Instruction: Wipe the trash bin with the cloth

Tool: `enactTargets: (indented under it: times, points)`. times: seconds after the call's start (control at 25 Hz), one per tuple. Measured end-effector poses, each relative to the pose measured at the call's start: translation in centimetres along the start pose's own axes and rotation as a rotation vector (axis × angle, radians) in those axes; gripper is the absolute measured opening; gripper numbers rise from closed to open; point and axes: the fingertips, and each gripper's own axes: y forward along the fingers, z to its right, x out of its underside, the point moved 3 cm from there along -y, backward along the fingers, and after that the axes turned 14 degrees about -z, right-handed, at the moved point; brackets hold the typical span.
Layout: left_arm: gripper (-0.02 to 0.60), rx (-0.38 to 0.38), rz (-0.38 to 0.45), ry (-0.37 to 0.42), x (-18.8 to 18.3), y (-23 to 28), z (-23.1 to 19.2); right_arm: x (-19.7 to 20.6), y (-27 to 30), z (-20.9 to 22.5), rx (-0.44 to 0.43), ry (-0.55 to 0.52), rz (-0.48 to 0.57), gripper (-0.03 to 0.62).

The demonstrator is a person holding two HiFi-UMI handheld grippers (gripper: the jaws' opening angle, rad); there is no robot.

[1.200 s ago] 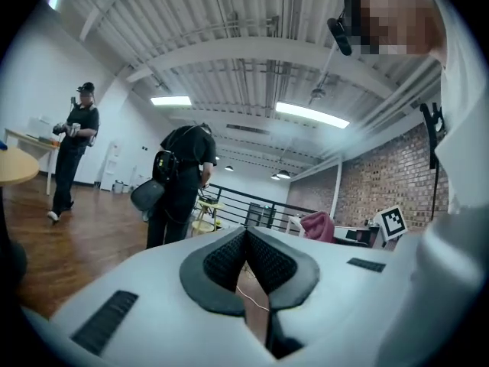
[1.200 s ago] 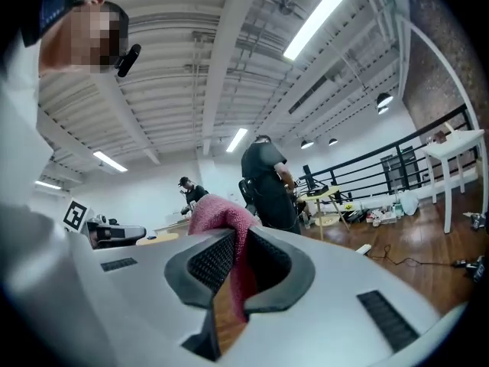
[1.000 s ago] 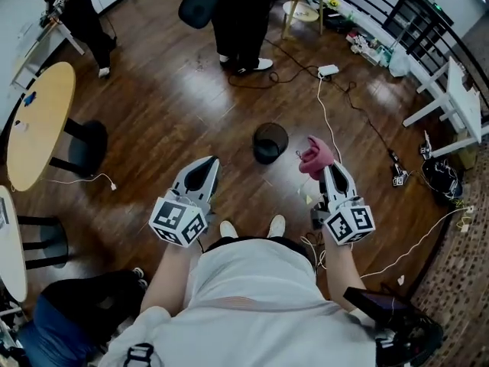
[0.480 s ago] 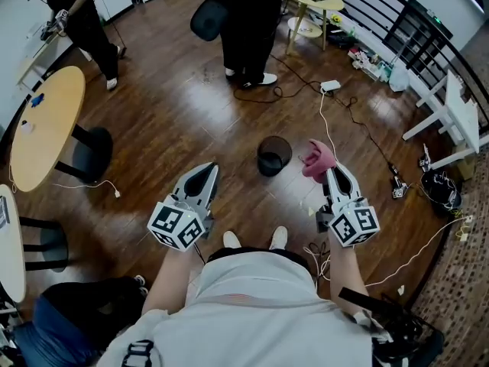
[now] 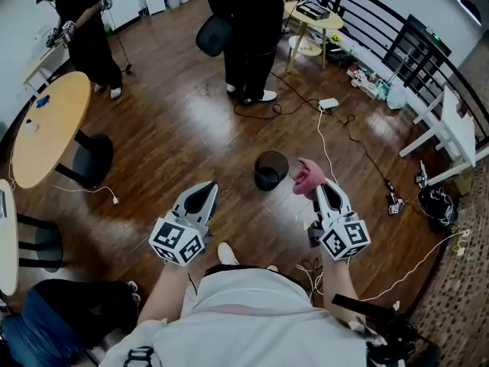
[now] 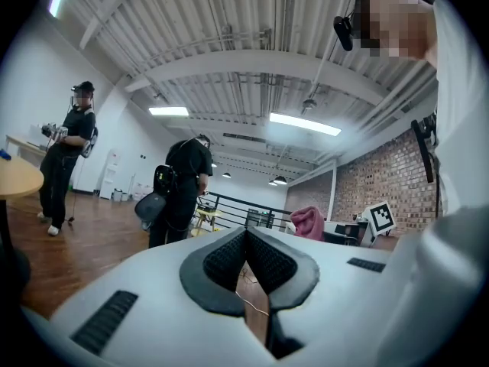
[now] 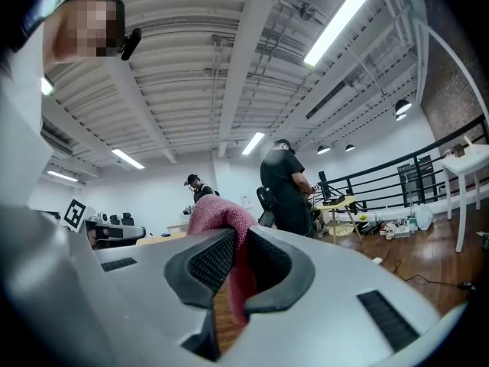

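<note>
Pinching cloth [image 7: 218, 212], right tongs [image 7: 237, 241]; head-view bin [image 5: 265, 182]

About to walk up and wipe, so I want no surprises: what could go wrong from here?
1. The bin stands free on the floor, and the left tongs are shut and empty: wiping could push or tip it.
2. The right tongs pinch the cloth by one fold; it may slip out under pressure.
3. A cable lies on the floor right of the bin: a trip risk.
</note>
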Motion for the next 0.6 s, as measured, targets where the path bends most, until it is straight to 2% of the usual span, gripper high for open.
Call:
enactTargets:
  times: [0.16, 0.32, 0.44, 0.6]
  points:
    - [0.011, -0.012, 0.02, 0.012, 0.0, -0.5, 4.7, 0.2, -3.8, 0.4, -0.01, -0.029, 0.022, 0.044]
    - [0.011, -0.012, 0.024, -0.004, 1.5, -0.5, 10.3, 1.5, -7.5, 1.4, -0.055, -0.029, -0.001, 0.044]
    - [0.011, -0.004, 0.004, -0.026, 3.4, -0.7, 14.0, 2.9, -10.2, 2.3, -0.071, -0.021, -0.021, 0.044]
    - [0.011, 0.002, -0.025, -0.041, 4.4, -0.9, 16.6, 3.6, -12.8, 3.2, -0.071, -0.002, -0.027, 0.044]
